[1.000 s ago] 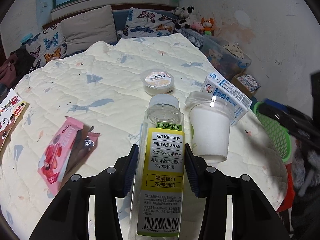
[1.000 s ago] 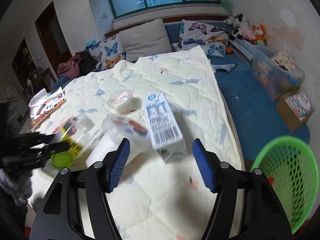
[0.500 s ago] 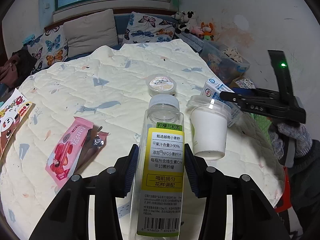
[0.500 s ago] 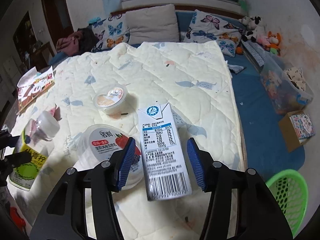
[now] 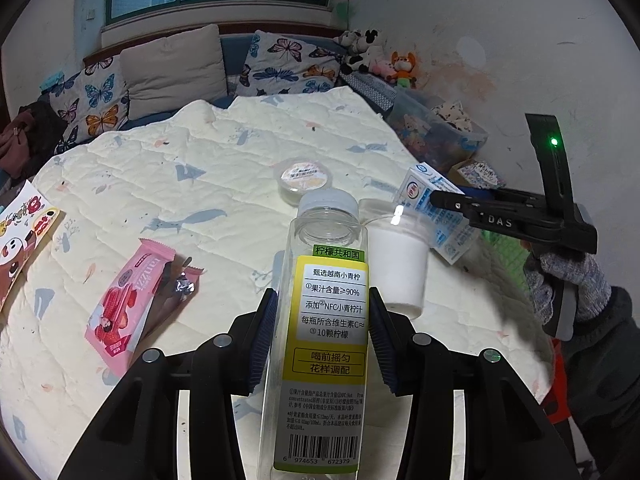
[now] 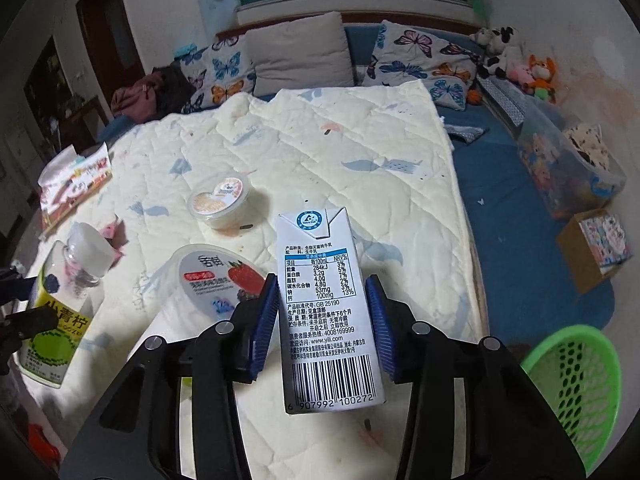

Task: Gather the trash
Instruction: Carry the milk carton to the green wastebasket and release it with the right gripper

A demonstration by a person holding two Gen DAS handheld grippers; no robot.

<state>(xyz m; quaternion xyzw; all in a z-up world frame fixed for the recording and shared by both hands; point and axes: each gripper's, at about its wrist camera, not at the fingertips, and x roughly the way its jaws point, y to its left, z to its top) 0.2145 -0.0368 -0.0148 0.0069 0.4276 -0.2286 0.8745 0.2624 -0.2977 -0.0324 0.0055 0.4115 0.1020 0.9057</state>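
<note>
My left gripper point(image 5: 322, 328) is shut on an empty clear juice bottle point(image 5: 326, 320) with a yellow label and white cap, held upright above the quilted table point(image 5: 200, 184). My right gripper point(image 6: 322, 320) is shut on a white and blue milk carton point(image 6: 326, 304), its pads pressing both sides. The carton point(image 5: 436, 216) and right gripper also show in the left wrist view. A white yogurt cup point(image 6: 208, 284) with a strawberry lid stands just left of the carton. A green mesh trash basket point(image 6: 576, 384) sits on the floor at lower right.
A small round pudding cup point(image 6: 220, 200) sits mid-table. A pink snack wrapper point(image 5: 128, 300) lies at left, with a cartoon-printed packet point(image 5: 20, 236) at the far left edge. Butterfly cushions, plush toys and a storage bin line the back and right.
My right gripper closed in from open around the milk carton to gripping it. My left gripper kept hold of the bottle and lifted slightly.
</note>
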